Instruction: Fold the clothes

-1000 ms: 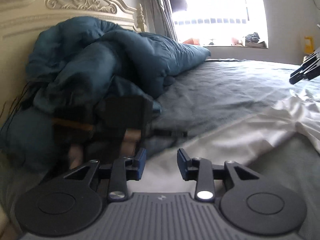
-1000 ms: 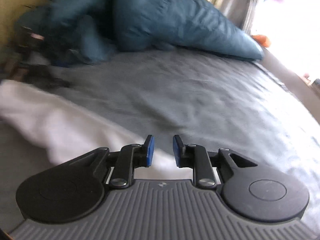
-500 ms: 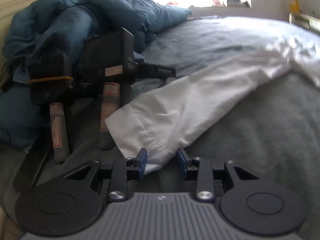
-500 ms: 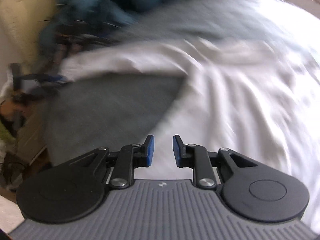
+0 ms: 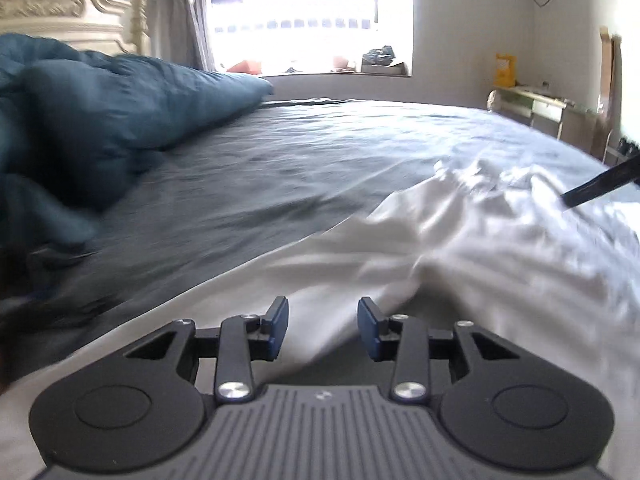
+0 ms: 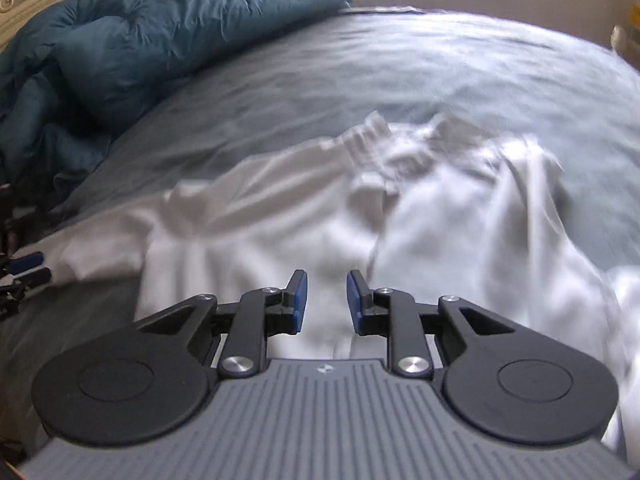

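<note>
A crumpled white shirt (image 5: 460, 240) lies spread on the grey bed sheet (image 5: 320, 152). My left gripper (image 5: 323, 326) is open and empty, low over one white sleeve. The tip of the right gripper shows in the left wrist view (image 5: 592, 190) above the shirt's far side. In the right wrist view the shirt (image 6: 400, 208) fills the middle, its collar towards the far side. My right gripper (image 6: 327, 300) is open and empty, just above the shirt's body.
A dark blue duvet (image 6: 120, 60) is heaped at the headboard (image 5: 60, 8) on the left. Dark tools (image 6: 20, 272) lie at the left edge of the bed. A window (image 5: 312, 16) and a small desk (image 5: 540, 104) stand beyond the bed.
Both grippers swung: the left from the sleeve cuff and tools up to look across the bed, the right up from the shirt's body towards the collar. Both stayed open.
</note>
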`<action>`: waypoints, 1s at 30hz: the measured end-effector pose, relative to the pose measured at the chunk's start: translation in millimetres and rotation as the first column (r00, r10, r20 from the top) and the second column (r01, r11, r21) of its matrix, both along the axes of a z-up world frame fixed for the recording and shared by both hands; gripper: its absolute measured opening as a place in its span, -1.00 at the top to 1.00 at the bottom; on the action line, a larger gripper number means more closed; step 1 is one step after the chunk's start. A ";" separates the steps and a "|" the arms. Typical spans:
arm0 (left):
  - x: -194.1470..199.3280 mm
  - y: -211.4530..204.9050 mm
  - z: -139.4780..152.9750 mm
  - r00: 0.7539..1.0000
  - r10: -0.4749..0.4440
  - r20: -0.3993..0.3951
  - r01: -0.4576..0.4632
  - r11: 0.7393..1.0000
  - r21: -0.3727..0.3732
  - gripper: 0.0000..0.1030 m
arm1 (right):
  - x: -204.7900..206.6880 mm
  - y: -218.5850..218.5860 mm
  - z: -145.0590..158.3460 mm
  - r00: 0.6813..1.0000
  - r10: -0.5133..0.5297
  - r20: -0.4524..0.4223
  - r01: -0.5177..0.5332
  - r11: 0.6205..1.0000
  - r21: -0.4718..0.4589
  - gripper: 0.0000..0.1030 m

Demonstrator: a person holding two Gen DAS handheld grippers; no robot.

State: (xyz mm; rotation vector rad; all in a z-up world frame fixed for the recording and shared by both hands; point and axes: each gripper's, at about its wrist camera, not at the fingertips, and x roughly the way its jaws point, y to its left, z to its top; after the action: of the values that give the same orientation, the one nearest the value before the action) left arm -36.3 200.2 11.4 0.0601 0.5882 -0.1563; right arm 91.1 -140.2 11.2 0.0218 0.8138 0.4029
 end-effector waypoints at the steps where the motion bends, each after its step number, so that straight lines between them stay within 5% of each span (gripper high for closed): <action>1: 16.6 -10.7 -2.3 1.000 0.004 0.004 -0.004 1.000 -0.007 0.24 | 13.7 6.2 -3.3 1.000 0.017 0.010 -0.017 1.000 -0.003 0.60; 10: 126.9 -50.8 -52.9 0.985 0.171 -0.003 -0.171 0.983 0.071 0.24 | 107.9 95.1 -45.6 0.952 0.291 0.093 -0.281 0.953 -0.110 0.65; 14: 133.4 -36.0 -66.7 0.976 0.214 -0.047 -0.215 0.977 -0.005 0.24 | 150.1 80.8 -77.6 0.975 0.205 0.088 -0.184 0.961 -0.205 0.67; 19: 129.8 -22.9 -67.9 0.970 0.238 -0.055 -0.242 0.968 -0.069 0.20 | 170.3 36.1 -62.0 0.992 0.052 0.113 -0.034 0.987 -0.159 0.67; 23: 128.9 -16.7 -67.3 0.968 0.246 -0.053 -0.251 0.963 -0.099 0.20 | 153.5 36.2 -39.2 0.983 0.119 0.141 -0.109 0.991 -0.079 0.66; 26: 131.3 -13.8 -68.1 0.967 0.247 -0.053 -0.252 0.962 -0.108 0.20 | 167.7 50.2 -50.8 0.985 0.152 0.079 -0.143 0.984 -0.109 0.65; 28: 132.2 -11.9 -68.6 0.967 0.247 -0.054 -0.252 0.961 -0.117 0.20 | 189.5 55.5 -69.2 0.994 0.102 0.048 -0.092 0.980 -0.179 0.70; 30: 134.3 -9.7 -69.5 0.968 0.246 -0.057 -0.251 0.959 -0.132 0.19 | 202.0 45.0 -70.8 0.997 0.053 0.061 -0.046 0.992 -0.119 0.71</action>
State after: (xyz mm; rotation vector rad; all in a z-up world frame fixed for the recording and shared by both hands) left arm 98.0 190.5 -58.1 -0.1514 0.6183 0.0468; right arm 293.2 -95.1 -59.7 -0.1202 0.7750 0.4003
